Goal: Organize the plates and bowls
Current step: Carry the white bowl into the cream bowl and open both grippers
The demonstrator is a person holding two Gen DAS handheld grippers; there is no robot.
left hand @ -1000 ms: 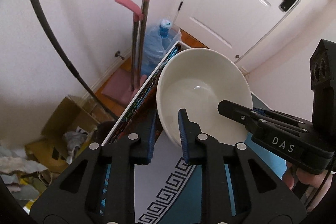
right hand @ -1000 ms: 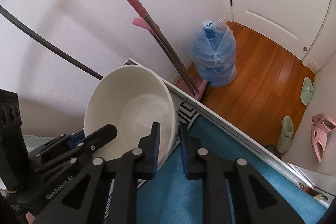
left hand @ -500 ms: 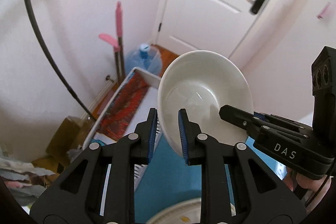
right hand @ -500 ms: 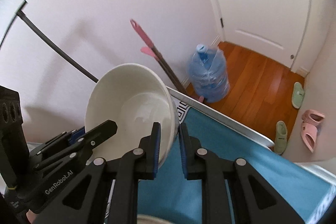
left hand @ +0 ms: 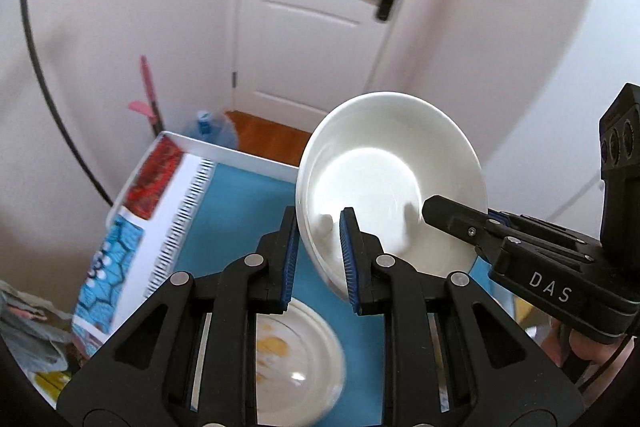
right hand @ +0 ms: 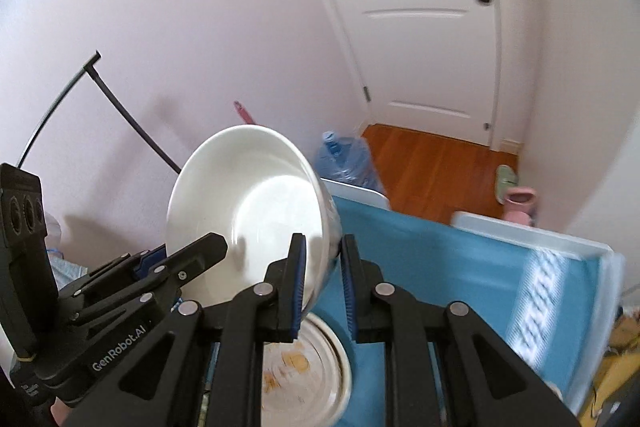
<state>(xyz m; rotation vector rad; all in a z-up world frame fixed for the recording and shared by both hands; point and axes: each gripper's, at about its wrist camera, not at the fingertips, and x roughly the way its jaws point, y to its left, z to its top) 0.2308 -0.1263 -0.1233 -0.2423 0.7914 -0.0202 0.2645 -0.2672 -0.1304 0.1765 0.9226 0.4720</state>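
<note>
Both grippers clamp opposite rims of the white bowl (left hand: pixel 390 183), left gripper (left hand: pixel 318 259) w/ right gripper (right hand: pixel 322 281), holding it tilted in the air above the dirty plate (left hand: pixel 304 359) near the table's (left hand: pixel 240 211) front edge, prob. so it stacks on w/o slipping.

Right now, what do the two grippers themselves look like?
Both are black plastic with silver rivets and blue ribbed pads. The left gripper reads "GenRobot.AI" in the right view. The right gripper reads "DAS" in the left view. Each carries a black camera block with round lenses.
</note>
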